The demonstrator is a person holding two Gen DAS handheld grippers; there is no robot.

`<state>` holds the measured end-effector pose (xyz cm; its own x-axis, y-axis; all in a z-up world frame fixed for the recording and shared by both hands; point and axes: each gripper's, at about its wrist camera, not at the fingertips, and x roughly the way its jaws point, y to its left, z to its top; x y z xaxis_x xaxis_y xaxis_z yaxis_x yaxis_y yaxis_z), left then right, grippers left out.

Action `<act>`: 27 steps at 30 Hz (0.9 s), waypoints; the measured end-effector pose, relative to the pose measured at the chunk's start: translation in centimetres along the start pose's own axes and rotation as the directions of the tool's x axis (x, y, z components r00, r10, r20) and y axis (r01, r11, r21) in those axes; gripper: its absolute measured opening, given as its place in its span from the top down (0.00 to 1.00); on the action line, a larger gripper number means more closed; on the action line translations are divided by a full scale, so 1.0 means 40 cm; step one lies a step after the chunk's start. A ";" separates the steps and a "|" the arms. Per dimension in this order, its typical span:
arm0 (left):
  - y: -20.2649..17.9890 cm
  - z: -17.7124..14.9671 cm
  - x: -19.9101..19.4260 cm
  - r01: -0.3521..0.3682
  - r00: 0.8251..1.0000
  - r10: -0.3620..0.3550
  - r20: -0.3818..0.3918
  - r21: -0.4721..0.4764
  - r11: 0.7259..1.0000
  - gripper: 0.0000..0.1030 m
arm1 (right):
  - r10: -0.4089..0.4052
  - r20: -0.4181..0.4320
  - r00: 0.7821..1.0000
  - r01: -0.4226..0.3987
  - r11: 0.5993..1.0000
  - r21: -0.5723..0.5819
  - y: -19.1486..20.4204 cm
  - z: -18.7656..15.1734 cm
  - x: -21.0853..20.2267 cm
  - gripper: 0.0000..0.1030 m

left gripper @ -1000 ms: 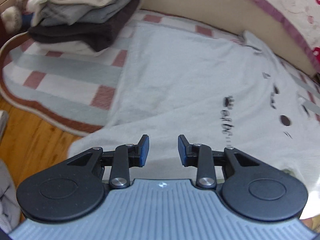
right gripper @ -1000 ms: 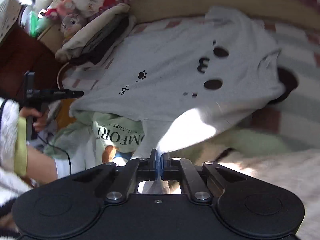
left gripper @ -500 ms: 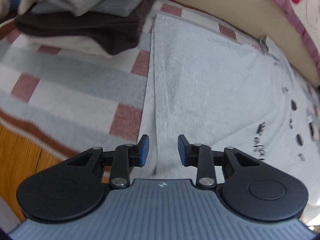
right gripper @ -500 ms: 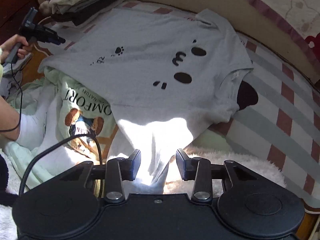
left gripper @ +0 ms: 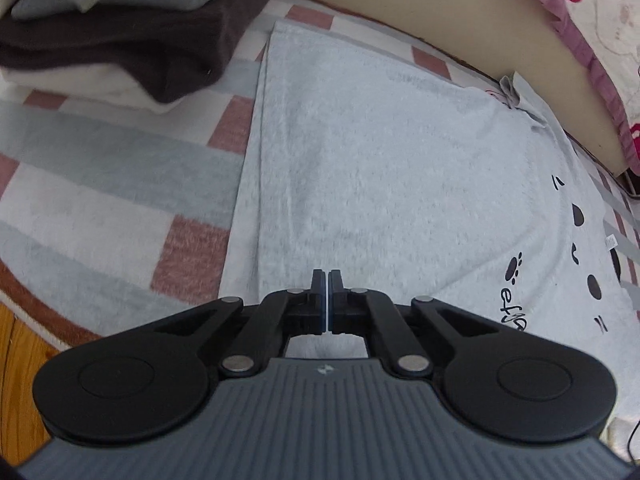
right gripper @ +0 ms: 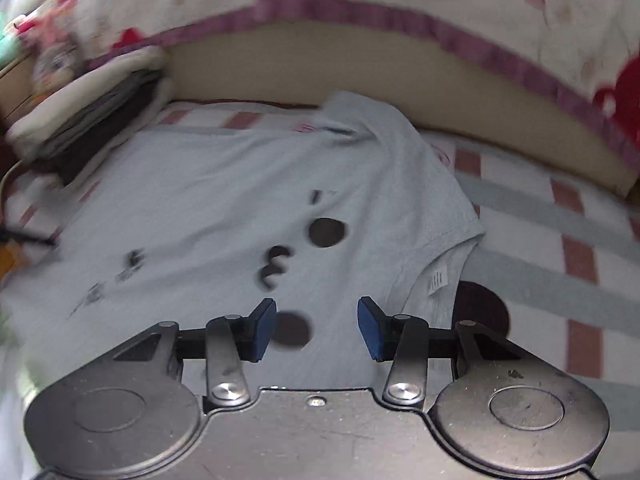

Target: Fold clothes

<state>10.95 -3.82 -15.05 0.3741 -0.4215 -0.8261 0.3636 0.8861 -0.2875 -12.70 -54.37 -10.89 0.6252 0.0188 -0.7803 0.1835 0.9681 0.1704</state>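
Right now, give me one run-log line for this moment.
shirt: spread flat on blanket | left gripper: shut at shirt's edge | right gripper: jaws opening, nothing held | stack: beside shirt

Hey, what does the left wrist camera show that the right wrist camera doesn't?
Only the left wrist view shows the left gripper with its jaws shut over the shirt's hem area, a strip of wooden floor, and the paw print sharply. Only the right wrist view shows the right gripper, jaws opening with nothing pinched, the sleeve and a white care label. Both show the grey T-shirt laid flat on the striped blanket, and the stack of folded clothes.
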 end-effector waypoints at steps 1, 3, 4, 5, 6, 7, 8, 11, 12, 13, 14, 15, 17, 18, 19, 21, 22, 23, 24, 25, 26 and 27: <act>-0.001 0.001 0.002 -0.020 1.000 0.020 -0.001 0.003 1.000 0.99 | 0.008 0.008 1.000 -0.008 0.998 0.054 -0.030 -0.004 0.033 0.51; -0.002 0.003 -0.003 -0.086 0.996 0.086 0.011 0.007 0.996 0.96 | 0.010 0.023 1.000 -0.014 0.988 0.156 -0.086 -0.024 0.083 0.51; -0.001 0.004 -0.006 -0.118 0.993 0.118 0.017 0.010 0.993 0.93 | 0.002 0.029 1.000 -0.008 0.979 0.202 -0.111 -0.043 0.096 0.51; 0.003 0.004 -0.008 -0.138 0.990 0.138 0.024 0.013 0.990 0.82 | -0.011 0.015 1.000 0.007 0.971 0.240 -0.132 -0.054 0.104 0.51; 0.009 0.004 -0.008 -0.145 0.989 0.145 0.028 0.011 0.989 0.74 | -0.016 0.020 1.000 0.010 0.963 0.268 -0.152 -0.062 0.103 0.51; 0.014 0.003 -0.009 -0.149 0.988 0.148 0.031 0.010 0.989 0.63 | -0.018 0.033 0.999 0.007 0.956 0.292 -0.171 -0.070 0.100 0.51; 0.019 -0.001 -0.008 -0.133 0.991 0.133 0.026 0.011 0.991 0.61 | -0.026 0.031 0.999 0.015 0.947 0.322 -0.190 -0.074 0.101 0.51; 0.022 -0.012 0.002 -0.031 0.999 0.031 -0.029 0.007 0.999 0.81 | -0.048 -0.002 0.999 0.045 0.925 0.378 -0.226 -0.079 0.128 0.51; 0.014 -0.018 -0.001 -0.034 0.999 0.035 -0.018 0.024 0.999 0.95 | -0.055 -0.013 0.998 0.056 0.917 0.396 -0.237 -0.081 0.138 0.51; 0.006 -0.024 -0.003 -0.038 0.999 0.038 -0.007 0.040 0.998 0.98 | -0.061 -0.025 0.998 0.066 0.909 0.413 -0.249 -0.083 0.147 0.51; -0.002 -0.030 -0.005 -0.041 0.999 0.041 0.004 0.057 0.998 0.98 | -0.073 -0.041 0.997 0.083 0.909 0.409 -0.250 -0.085 0.157 0.51; -0.009 -0.035 -0.007 -0.044 0.999 0.043 0.013 0.071 0.997 0.98 | -0.082 -0.056 0.995 0.097 0.914 0.394 -0.247 -0.086 0.164 0.51; -0.016 -0.038 -0.008 -0.040 0.999 0.038 0.019 0.076 0.996 0.98 | -0.097 -0.083 0.992 0.121 0.924 0.362 -0.238 -0.088 0.178 0.51; -0.020 -0.040 -0.008 -0.038 0.999 0.036 0.022 0.078 0.996 0.98 | -0.100 -0.092 0.991 0.126 0.928 0.351 -0.234 -0.088 0.182 0.50; -0.022 -0.040 -0.007 -0.038 0.999 0.036 0.022 0.080 0.996 0.97 | -0.106 -0.094 0.990 0.132 0.931 0.341 -0.230 -0.089 0.185 0.49; -0.019 -0.031 0.012 -0.053 0.999 0.053 -0.006 0.071 0.996 0.96 | -0.117 -0.096 0.988 0.142 0.935 0.324 -0.228 -0.086 0.187 0.48; -0.017 -0.026 0.023 -0.058 0.998 0.059 -0.019 0.062 0.996 0.96 | -0.121 -0.093 0.988 0.145 0.936 0.321 -0.227 -0.087 0.188 0.48; -0.016 -0.022 0.033 -0.065 0.997 0.067 -0.031 0.056 0.996 0.96 | -0.123 -0.090 0.988 0.146 0.936 0.321 -0.230 -0.088 0.187 0.48; -0.018 -0.018 0.038 -0.082 0.996 0.084 -0.035 0.064 0.995 0.98 | -0.125 -0.086 0.988 0.146 0.935 0.322 -0.232 -0.090 0.186 0.48; -0.030 -0.014 0.035 -0.122 0.992 0.126 -0.028 0.100 0.987 0.99 | -0.121 -0.081 0.989 0.141 0.934 0.327 -0.235 -0.092 0.184 0.48; -0.054 -0.010 0.018 -0.191 0.981 0.191 0.019 0.173 0.966 0.99 | -0.117 -0.078 0.990 0.136 0.933 0.332 -0.237 -0.094 0.182 0.48; -0.076 -0.006 -0.001 -0.256 0.967 0.244 0.077 0.235 0.938 0.99 | -0.114 -0.077 0.990 0.133 0.934 0.332 -0.238 -0.096 0.181 0.48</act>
<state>9.64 -6.44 -14.24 0.5157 -0.2058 -0.8317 0.4458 0.8934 0.0553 -12.83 -62.51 -20.47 0.5398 -0.0725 -0.8387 0.5064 0.8238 0.2547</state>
